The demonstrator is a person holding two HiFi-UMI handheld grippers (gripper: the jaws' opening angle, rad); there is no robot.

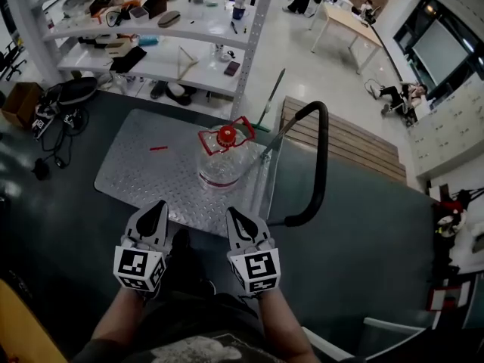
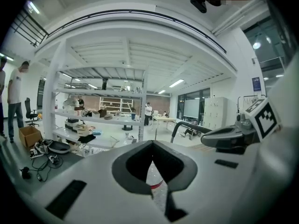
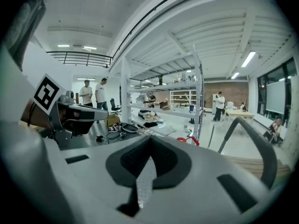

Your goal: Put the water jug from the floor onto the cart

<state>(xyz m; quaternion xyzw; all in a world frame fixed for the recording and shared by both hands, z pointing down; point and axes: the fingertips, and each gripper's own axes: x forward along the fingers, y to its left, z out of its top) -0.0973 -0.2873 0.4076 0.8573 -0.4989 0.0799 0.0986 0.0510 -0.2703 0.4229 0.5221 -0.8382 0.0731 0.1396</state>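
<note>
The clear water jug with a red cap and red handle stands upright on the cart's metal deck, near its right end by the black push handle. Both grippers hang side by side close to the person's body, short of the cart's near edge and apart from the jug. My left gripper is shut and holds nothing. My right gripper is shut and holds nothing as well. In the left gripper view a strip of the jug shows beyond the closed tips. The right gripper view catches the jug's red handle.
A white shelving rack full of items stands behind the cart. Cables, a bag and a cardboard box lie on the floor at the left. A wooden pallet lies to the right of the cart. Two people stand far off.
</note>
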